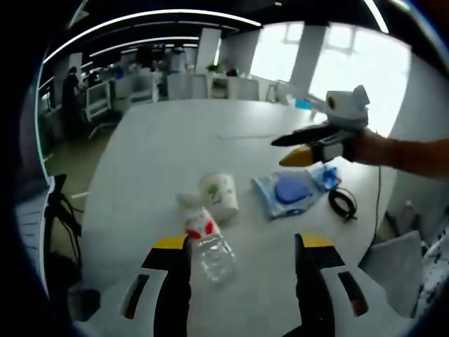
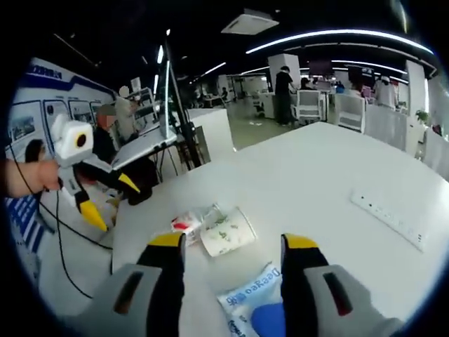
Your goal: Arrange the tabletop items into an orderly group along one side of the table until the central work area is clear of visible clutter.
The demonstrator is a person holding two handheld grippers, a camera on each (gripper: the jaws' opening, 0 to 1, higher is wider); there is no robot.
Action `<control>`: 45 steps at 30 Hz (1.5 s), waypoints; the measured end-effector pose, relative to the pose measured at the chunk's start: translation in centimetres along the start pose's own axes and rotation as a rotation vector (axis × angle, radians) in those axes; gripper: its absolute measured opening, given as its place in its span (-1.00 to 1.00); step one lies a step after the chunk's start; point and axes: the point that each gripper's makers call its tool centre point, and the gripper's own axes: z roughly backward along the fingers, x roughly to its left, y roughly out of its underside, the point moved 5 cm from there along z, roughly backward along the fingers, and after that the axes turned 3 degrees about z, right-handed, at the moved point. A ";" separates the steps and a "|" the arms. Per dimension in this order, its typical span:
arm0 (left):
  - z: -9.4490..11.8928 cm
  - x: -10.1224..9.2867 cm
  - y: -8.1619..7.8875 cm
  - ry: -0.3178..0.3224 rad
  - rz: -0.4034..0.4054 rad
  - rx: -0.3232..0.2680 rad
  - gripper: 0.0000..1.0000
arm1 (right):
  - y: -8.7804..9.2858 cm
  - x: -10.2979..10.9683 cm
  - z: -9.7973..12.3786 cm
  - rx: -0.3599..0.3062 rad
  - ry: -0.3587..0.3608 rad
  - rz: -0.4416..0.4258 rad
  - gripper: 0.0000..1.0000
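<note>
Left gripper view: left gripper [image 1: 242, 263] hanging open at bottom centre, holding nothing; bottle [image 1: 209, 246] lying by its left jaw, cup [image 1: 219, 197] and blue packet [image 1: 290, 193] resting mid-frame on the table [image 1: 168, 147], cable [image 1: 342, 203] lying right. Right gripper view: right gripper [image 2: 233, 263] hovering open at bottom centre, empty, the cup [image 2: 228, 231] lying just beyond its jaws and the packet [image 2: 256, 302] sitting between them.

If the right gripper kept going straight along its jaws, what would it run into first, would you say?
Most likely the paper cup lying on its side between the right gripper jaw tips, with the plastic bottle just beyond it; depth is hard to judge.
</note>
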 end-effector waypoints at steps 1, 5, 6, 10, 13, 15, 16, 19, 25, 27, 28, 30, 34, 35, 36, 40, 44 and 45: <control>0.0 0.1 0.1 -0.002 0.001 0.002 0.12 | -0.1 0.0 -0.3 0.007 -0.007 0.008 0.06; 0.3 0.5 0.3 -0.007 0.012 0.001 0.12 | -0.4 -0.1 -1.2 0.018 -0.027 0.026 0.06; 0.3 0.6 0.3 -0.009 0.013 0.002 0.11 | -0.4 -0.1 -1.6 0.022 -0.034 0.030 0.05; 0.4 0.9 0.5 -0.011 0.023 0.000 0.11 | -0.5 0.0 -2.7 0.043 -0.066 0.060 0.05; 0.5 1.1 0.8 -0.013 0.035 0.002 0.11 | -0.7 -0.2 -3.8 0.063 -0.098 0.084 0.05; 0.4 1.2 1.1 -0.013 0.037 0.005 0.10 | -0.9 -0.3 -4.5 0.065 -0.118 0.096 0.04; 0.4 1.2 1.3 -0.014 0.037 0.011 0.10 | -0.9 -0.4 -4.7 0.066 -0.122 0.098 0.03; 0.2 1.3 1.6 -0.010 0.044 0.017 0.10 | -0.8 -0.7 -5.9 0.099 -0.152 0.122 0.02; 0.0 1.7 2.2 -0.013 0.054 0.031 0.08 | -0.7 -1.2 -7.5 0.128 -0.208 0.136 0.00; 0.0 1.8 2.3 -0.012 0.059 0.032 0.08 | -0.5 -1.4 -8.0 0.137 -0.218 0.140 0.00; 0.0 2.0 2.3 -0.012 0.063 0.028 0.08 | -0.5 -1.4 -8.2 0.140 -0.231 0.137 0.00; -0.1 2.2 2.2 -0.017 0.064 0.029 0.08 | -0.4 -1.5 -8.6 0.150 -0.240 0.139 -0.01; -0.3 2.6 2.1 -0.017 0.071 0.026 0.07 | -0.3 -1.6 -9.4 0.160 -0.268 0.142 -0.02; -0.4 2.6 2.1 -0.019 0.070 0.027 0.07 | -0.2 -1.6 -9.6 0.165 -0.281 0.128 -0.02; -0.4 2.6 2.2 -0.018 0.069 0.028 0.07 | -0.1 -1.8 -9.8 0.169 -0.288 0.119 -0.03; -0.7 2.7 2.2 -0.013 0.071 0.029 0.05 | 0.2 -2.3 -10.6 0.198 -0.323 0.105 -0.06; -1.0 2.8 2.3 -0.012 0.074 0.027 0.03 | 0.6 -2.3 -11.1 0.228 -0.390 0.063 -0.14; -1.1 2.8 2.4 -0.012 0.072 0.030 0.03 | 0.6 -2.3 -11.2 0.231 -0.411 0.058 -0.16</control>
